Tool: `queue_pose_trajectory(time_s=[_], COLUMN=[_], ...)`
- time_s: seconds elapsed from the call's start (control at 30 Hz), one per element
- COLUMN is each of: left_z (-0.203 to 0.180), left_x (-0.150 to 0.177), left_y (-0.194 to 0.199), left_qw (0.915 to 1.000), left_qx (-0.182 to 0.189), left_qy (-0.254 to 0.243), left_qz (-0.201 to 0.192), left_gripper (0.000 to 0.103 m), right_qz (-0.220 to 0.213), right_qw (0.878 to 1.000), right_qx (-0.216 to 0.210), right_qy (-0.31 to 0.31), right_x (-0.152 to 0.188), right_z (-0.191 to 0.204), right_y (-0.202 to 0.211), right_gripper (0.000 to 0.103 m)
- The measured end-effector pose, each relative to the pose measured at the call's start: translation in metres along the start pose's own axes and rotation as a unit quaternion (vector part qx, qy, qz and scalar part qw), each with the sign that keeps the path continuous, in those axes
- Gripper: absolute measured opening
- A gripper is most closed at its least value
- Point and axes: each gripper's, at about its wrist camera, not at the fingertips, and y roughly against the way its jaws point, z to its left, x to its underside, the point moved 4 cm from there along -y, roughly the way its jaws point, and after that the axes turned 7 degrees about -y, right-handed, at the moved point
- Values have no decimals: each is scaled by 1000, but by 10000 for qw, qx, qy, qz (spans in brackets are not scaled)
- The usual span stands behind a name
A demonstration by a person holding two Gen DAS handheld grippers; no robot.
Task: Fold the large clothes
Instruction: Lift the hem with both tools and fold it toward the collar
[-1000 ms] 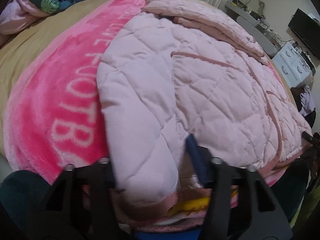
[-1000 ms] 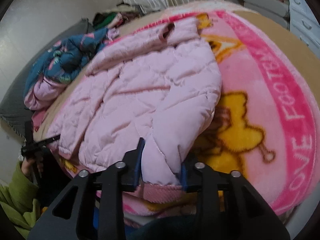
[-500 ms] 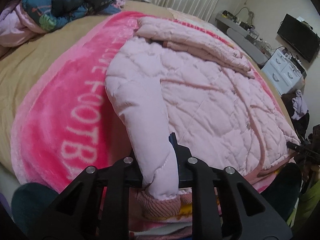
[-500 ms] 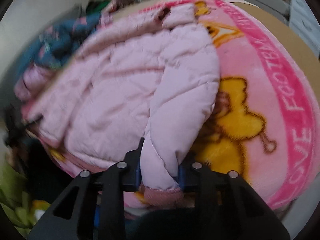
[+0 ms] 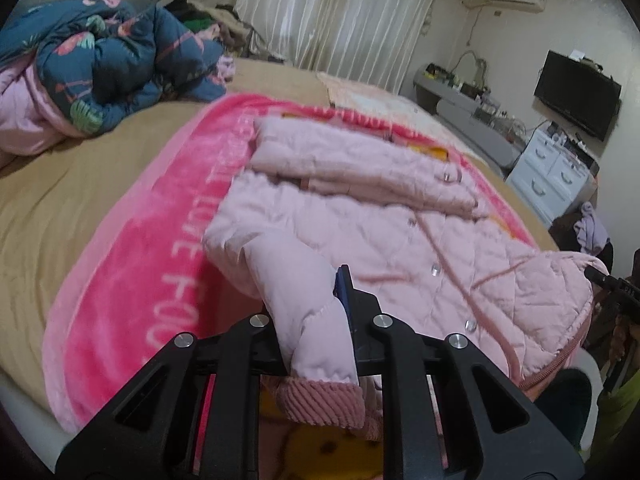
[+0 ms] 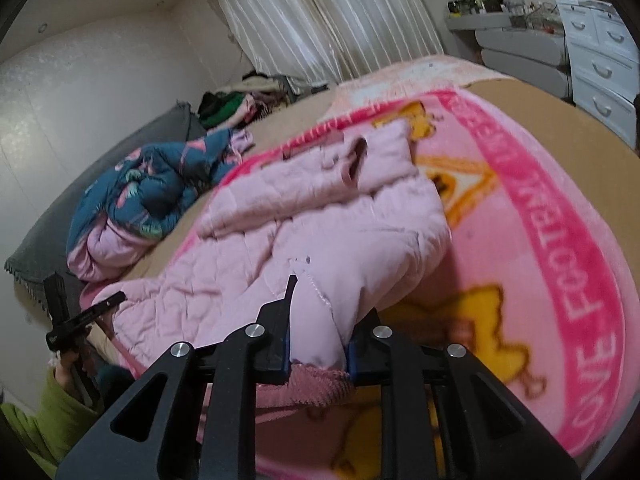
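Note:
A pale pink quilted jacket (image 5: 400, 232) lies front-up on a pink blanket (image 5: 120, 280), its hood folded at the far end. My left gripper (image 5: 310, 304) is shut on one sleeve (image 5: 292, 276) just above its ribbed cuff (image 5: 324, 400), and the sleeve end hangs lifted. In the right wrist view the same jacket (image 6: 300, 220) fills the middle. The jaws of my right gripper (image 6: 324, 312) are closing on the other sleeve (image 6: 340, 292), pads pressing the fabric above the cuff (image 6: 316, 384). The left gripper (image 6: 80, 320) shows at the far left edge there.
A crumpled dark blue floral quilt (image 5: 108, 60) lies at the head of the tan bed (image 5: 60, 200). Curtains (image 5: 340, 12) hang behind. A television (image 5: 576, 96) and white drawers (image 5: 552, 176) stand to the right. A green sleeve (image 6: 48, 420) is at the lower left.
Both grippers went from open around the sleeves to shut on them. Both then rose, lifting the sleeve ends off the blanket, and the views tilted up toward the room.

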Motion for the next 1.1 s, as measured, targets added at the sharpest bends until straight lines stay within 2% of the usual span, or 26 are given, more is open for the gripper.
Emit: queue_pose_trajectory(time_s=[0.47,1.1], left_z=[-13,1], left_x=[-76,-134], left_y=[-2,-13], left_qw=[9988,9976], left_qx=[-22,-142], left_qy=[-132,-151], left_qz=[-470,-656], left_gripper=[9,9], right_qz=[-368,-592], right_qw=[9993,9980], right_qx=[-2,184], right_qy=[53,-114], right_x=[-65,-122], right_z=[14,19], right_y=[-3,-20], right_gripper=[17,17])
